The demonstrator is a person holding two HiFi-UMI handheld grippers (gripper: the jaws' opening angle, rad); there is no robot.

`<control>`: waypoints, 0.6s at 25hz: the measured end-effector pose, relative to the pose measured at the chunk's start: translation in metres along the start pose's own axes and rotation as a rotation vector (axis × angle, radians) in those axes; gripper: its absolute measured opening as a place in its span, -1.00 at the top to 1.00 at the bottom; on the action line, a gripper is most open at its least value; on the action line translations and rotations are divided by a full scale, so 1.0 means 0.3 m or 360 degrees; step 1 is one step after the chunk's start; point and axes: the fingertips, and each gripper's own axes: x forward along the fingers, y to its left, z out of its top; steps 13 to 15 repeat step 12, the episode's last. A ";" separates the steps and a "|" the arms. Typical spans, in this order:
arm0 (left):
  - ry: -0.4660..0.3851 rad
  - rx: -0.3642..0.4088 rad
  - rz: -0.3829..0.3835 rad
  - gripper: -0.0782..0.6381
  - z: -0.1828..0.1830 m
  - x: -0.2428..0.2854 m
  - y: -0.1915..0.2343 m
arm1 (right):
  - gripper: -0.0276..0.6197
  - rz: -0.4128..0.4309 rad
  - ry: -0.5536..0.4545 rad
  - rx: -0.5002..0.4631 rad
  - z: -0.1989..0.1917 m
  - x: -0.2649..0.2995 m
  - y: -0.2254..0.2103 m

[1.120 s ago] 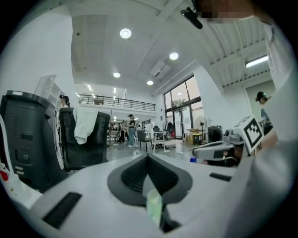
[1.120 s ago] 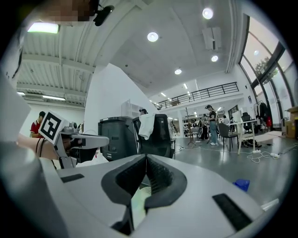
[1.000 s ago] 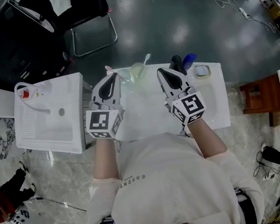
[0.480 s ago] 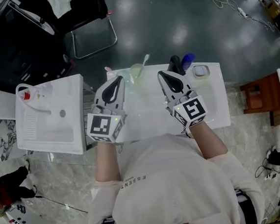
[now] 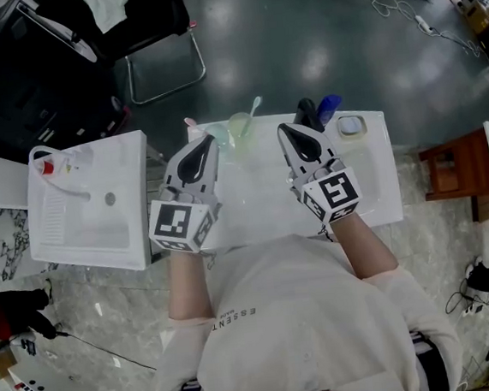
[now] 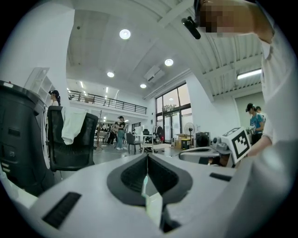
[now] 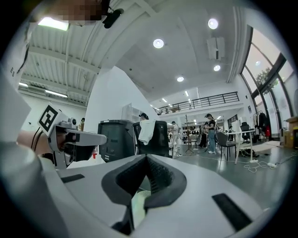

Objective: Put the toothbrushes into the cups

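On the white table (image 5: 372, 178), a pale green see-through cup (image 5: 240, 127) stands at the far edge with a light toothbrush (image 5: 256, 105) sticking out of it. A pink-tipped brush (image 5: 190, 121) shows to its left. A dark cup (image 5: 308, 110) and a blue one (image 5: 330, 105) stand further right. My left gripper (image 5: 208, 137) (image 6: 147, 156) is shut and empty, just left of the green cup. My right gripper (image 5: 284, 128) (image 7: 147, 157) is shut and empty, right of the green cup and in front of the dark one. Both point level at the far edge.
A small white box (image 5: 352, 125) sits at the table's far right corner. A white sink unit (image 5: 91, 205) with a red item (image 5: 44, 165) stands to the left, a black chair (image 5: 152, 36) beyond the table, a brown stool (image 5: 455, 166) to the right.
The left gripper has drawn back very slightly toward the person. The right gripper keeps its place, and both stay shut.
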 end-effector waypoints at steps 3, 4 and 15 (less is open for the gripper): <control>-0.0003 0.0005 0.0010 0.77 0.006 -0.004 0.002 | 0.87 0.0008 -0.0004 -0.0008 0.005 -0.001 0.007; -0.0001 0.0006 0.0013 0.77 0.006 -0.006 0.005 | 0.87 0.0010 -0.0005 -0.0011 0.007 0.000 0.010; 0.0024 0.0017 0.0016 0.77 -0.005 -0.011 0.018 | 0.87 -0.0105 -0.0034 0.0027 0.015 0.006 -0.013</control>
